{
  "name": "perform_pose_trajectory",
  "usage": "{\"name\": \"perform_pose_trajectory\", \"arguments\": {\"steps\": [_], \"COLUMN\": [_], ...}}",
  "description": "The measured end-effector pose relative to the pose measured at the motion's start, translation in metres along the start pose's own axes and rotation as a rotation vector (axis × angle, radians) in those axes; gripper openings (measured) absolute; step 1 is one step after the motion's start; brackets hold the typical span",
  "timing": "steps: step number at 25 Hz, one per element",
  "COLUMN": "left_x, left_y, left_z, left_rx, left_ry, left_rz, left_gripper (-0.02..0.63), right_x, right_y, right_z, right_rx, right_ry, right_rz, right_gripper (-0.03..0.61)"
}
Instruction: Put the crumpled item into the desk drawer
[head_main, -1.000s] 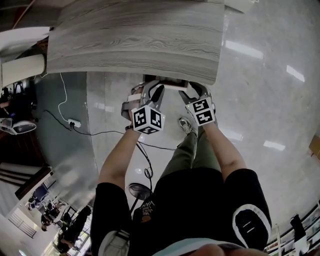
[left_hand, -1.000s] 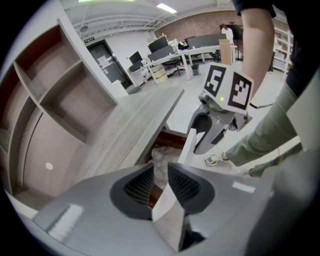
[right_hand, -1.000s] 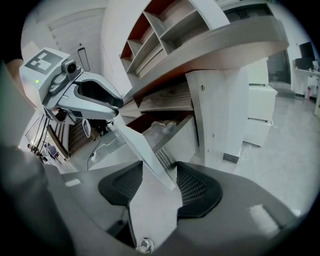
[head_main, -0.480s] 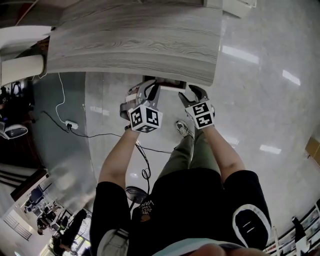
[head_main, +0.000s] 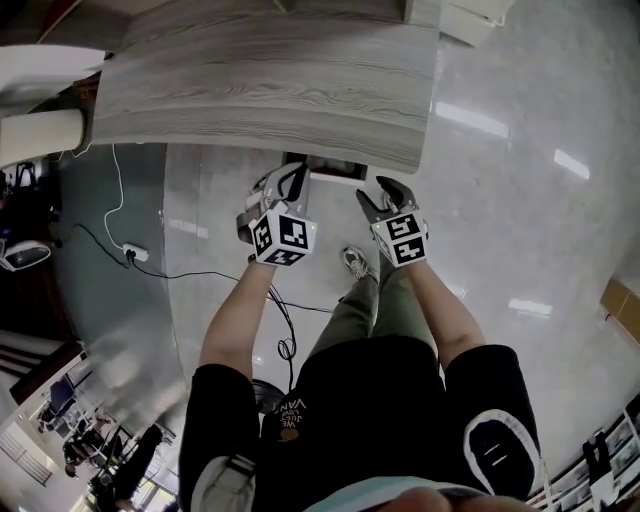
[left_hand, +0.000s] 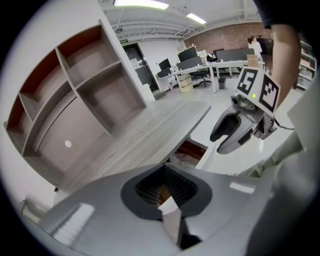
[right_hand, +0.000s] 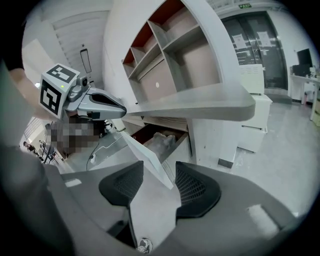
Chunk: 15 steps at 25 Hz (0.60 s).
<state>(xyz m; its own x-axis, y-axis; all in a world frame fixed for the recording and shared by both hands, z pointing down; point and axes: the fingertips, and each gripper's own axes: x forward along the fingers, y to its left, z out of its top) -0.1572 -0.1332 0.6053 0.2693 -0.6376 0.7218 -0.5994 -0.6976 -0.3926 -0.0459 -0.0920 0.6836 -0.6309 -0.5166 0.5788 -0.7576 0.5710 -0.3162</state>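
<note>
- The grey wood desk (head_main: 270, 90) juts toward the person, with both grippers held just below its near edge.
- The drawer (right_hand: 184, 142) under the desktop stands open, its white drawer front (right_hand: 147, 160) angled out toward the grippers.
- The left gripper (left_hand: 167, 197) has its jaws drawn together on the top edge of the drawer front.
- The right gripper (right_hand: 155, 182) has its jaws apart, with nothing between them.
- The crumpled item (right_hand: 162, 141), a pale wad, lies inside the drawer. Its longer side seems to run from the front toward the back, and no end clearly leads.
</note>
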Motion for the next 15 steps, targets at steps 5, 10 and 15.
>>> {"name": "perform_pose_trajectory", "arguments": {"steps": [5,10,15], "left_x": [-0.009,-0.025,-0.046], "left_y": [0.002,0.005,0.007], "left_z": [0.0,0.007,0.016], "left_rx": [-0.05,-0.114,-0.184], "left_ry": [-0.042,-0.089,-0.141], "left_rz": [0.018,0.035,0.05], "left_gripper": [0.052,0.052,0.052], "right_x": [-0.016,-0.032,-0.049], "right_y": [0.002,0.008,0.018], "right_z": [0.013,0.03,0.046], "right_rx": [-0.032,-0.06,-0.085], "right_ry": [-0.033,-0.078,-0.11], "right_rz": [-0.036,-0.064,-0.071], "right_gripper": [0.089,0.005,0.003]}}
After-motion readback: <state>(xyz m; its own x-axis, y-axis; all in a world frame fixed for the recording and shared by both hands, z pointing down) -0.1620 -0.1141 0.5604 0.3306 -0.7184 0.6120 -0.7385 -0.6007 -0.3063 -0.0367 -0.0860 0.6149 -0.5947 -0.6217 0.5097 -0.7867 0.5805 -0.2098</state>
